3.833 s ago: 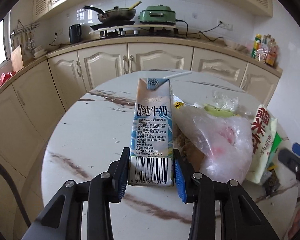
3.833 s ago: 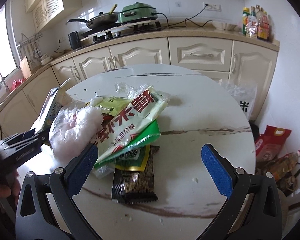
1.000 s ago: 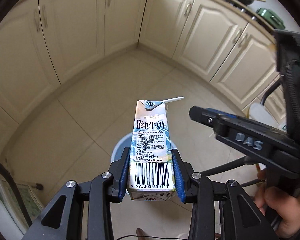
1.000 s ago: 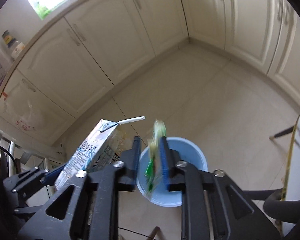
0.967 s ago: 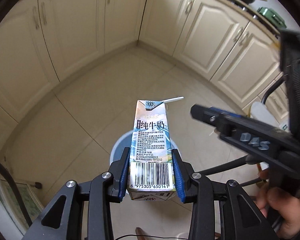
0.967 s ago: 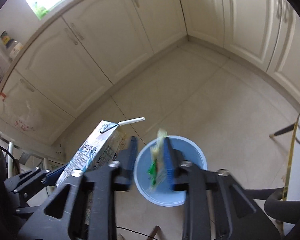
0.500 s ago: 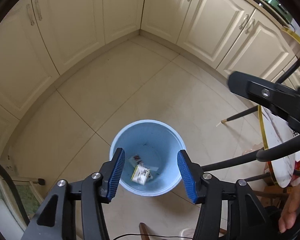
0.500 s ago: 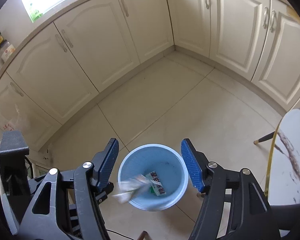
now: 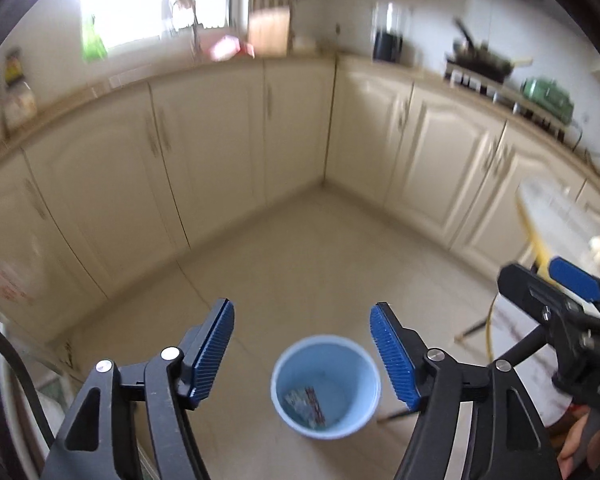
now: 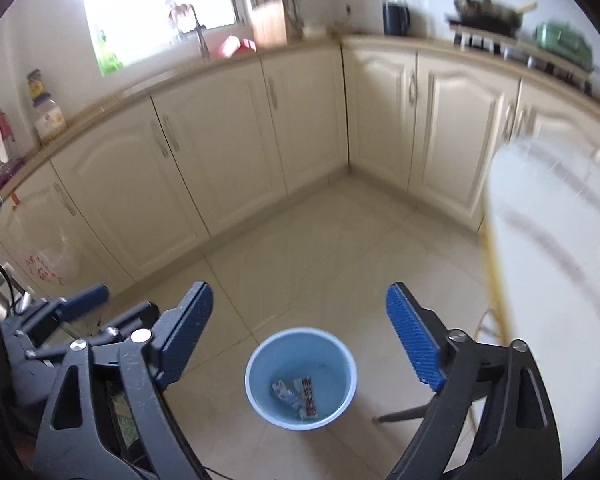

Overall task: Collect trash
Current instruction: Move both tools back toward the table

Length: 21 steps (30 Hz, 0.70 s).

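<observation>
A light blue bin [image 9: 326, 386] [image 10: 301, 378] stands on the tiled floor below both grippers. Inside it lie the milk carton [image 10: 284, 394] and a snack wrapper [image 10: 308, 396]; in the left wrist view the trash [image 9: 308, 404] is a blurred heap. My left gripper [image 9: 302, 354] hangs high above the bin, its jaws opening with nothing between them. My right gripper [image 10: 300, 338] is also well above the bin, jaws opening wide and empty. The right gripper's blue pad [image 9: 574, 282] shows at the right edge of the left wrist view.
Cream cabinets [image 10: 228, 144] line the corner under a counter with a window, a stove and a pan [image 10: 488, 8]. The round marble table [image 10: 556, 280] with a gold rim is at the right, its dark legs [image 10: 404, 414] near the bin. A hand [image 9: 580, 448] shows at the lower right.
Both grippers let go: the carton and the wrapper fell into the bin. Both then rose and tilted up, the bin now smaller and the counter in view, jaws wider.
</observation>
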{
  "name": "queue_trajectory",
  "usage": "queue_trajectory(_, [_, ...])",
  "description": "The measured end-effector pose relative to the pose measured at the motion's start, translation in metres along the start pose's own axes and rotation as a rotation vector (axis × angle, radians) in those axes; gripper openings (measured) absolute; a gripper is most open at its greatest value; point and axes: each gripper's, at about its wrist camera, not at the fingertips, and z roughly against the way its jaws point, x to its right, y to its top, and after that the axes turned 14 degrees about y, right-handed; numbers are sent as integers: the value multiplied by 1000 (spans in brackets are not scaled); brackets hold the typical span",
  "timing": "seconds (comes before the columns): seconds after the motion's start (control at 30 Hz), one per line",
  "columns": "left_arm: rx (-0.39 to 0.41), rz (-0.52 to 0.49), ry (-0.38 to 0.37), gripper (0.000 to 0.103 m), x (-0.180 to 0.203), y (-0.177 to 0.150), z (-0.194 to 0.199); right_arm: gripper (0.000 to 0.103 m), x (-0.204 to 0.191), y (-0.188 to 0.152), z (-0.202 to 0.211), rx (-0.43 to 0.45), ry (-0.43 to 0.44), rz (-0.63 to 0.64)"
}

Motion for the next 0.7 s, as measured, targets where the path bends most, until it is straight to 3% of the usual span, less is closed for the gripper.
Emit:
queue_trajectory(0.3, [296, 16, -29, 84, 31, 14, 129, 103, -46, 18, 156, 265, -95, 119])
queue_trajectory(0.37, [361, 18, -47, 92, 39, 16, 153, 103, -54, 16, 193, 319, -127, 132])
queue_trajectory(0.57, [498, 23, -104, 100, 62, -15, 208, 103, -72, 4, 289, 459, -220, 155])
queue_trajectory(0.7, [564, 20, -133, 101, 68, -59, 235, 103, -77, -5, 336, 527, -270, 153])
